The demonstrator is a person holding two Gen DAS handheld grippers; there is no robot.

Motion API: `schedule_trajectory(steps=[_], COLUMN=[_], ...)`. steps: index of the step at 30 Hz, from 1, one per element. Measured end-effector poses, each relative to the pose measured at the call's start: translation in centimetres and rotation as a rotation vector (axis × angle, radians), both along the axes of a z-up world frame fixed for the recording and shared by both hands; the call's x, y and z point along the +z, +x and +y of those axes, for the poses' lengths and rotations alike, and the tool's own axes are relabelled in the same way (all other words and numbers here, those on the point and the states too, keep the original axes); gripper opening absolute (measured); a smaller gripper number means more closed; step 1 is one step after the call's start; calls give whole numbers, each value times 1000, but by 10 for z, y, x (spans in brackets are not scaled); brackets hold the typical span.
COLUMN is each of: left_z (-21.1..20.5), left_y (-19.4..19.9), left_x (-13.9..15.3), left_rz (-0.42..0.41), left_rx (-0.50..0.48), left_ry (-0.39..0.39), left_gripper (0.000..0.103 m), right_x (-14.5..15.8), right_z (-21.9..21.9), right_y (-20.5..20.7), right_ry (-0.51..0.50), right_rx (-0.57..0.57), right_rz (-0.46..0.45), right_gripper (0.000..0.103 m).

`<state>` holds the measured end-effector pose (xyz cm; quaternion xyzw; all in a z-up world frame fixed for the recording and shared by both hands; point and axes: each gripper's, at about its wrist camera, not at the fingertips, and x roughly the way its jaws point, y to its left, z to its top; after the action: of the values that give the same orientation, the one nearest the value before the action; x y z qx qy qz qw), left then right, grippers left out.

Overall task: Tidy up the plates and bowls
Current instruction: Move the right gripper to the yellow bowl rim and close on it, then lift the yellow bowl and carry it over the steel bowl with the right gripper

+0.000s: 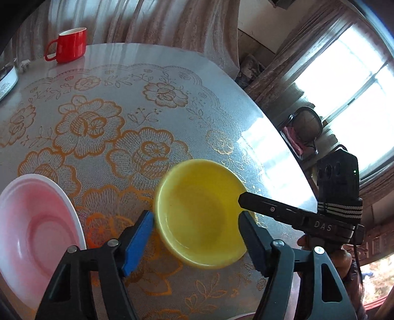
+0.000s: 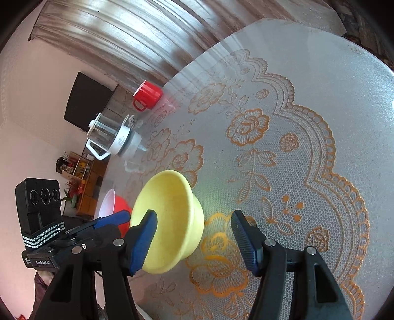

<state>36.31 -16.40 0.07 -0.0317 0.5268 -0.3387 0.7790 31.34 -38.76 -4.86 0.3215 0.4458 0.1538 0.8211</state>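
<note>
Between both grippers, over the table [image 1: 152,73], sits the yellow bowl [image 1: 200,214], apparently tilted and lifted, though whether it clears the cloth I cannot tell. Left of it lies a pink bowl [image 1: 34,229], well apart. Left gripper [image 1: 197,216]: jaws partly spread, straddling the bowl's rim from the near side; contact unclear. Right gripper [image 2: 194,233]: left pad at the rim, right pad clear, so no pinch seen. Both about equally near. Bowl is round, shallow, flared, glossy plastic.

Beige curtains [image 1: 152,22] hang behind the bench [image 1: 221,81], which wears an orange-flowered lace cloth [image 2: 283,160]. Daylight floods a window [image 1: 349,93]; a dark screen [image 2: 86,101] hangs on the pink wall [image 2: 32,103].
</note>
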Motion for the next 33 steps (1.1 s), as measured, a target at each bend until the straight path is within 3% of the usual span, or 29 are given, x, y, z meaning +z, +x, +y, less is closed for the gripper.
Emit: schedule_trajectory(steps=[1, 4, 8, 12, 15, 18, 22, 27, 33], left_z=[-3, -5, -11, -21, -30, -31, -32, -33, -35], left_y=[0, -5, -13, -11, -20, -30, -40, -50, -57], left_x=[-3, -6, -5, -19, -21, -9, 0, 1, 7], left_rz=[15, 28, 29, 97, 68, -1, -77, -68, -41], left_rx=[-14, -60, -124, -124, -157, -176, -193, -195, -177], left_ry=[7, 3, -2, 44, 108, 106, 139, 132, 117], left_gripper=[58, 50, 50, 50, 37, 25, 16, 15, 15], right_x=[-1, -2, 3, 2, -2, -5, -5, -4, -7], right_z=[2, 8, 11, 3, 4, 8, 6, 10, 2], right_y=[0, -3, -13, -22, -25, -28, -34, -46, -58], right_ry=[-21, -92, -174, -137, -118, -124, -119, -187, -114], right_rx=[-4, 12, 29, 39, 37, 23, 3, -3, -23], right_rz=[4, 15, 15, 25, 23, 27, 25, 34, 42], right_gripper=[24, 14, 13, 18, 21, 30, 26, 18, 21])
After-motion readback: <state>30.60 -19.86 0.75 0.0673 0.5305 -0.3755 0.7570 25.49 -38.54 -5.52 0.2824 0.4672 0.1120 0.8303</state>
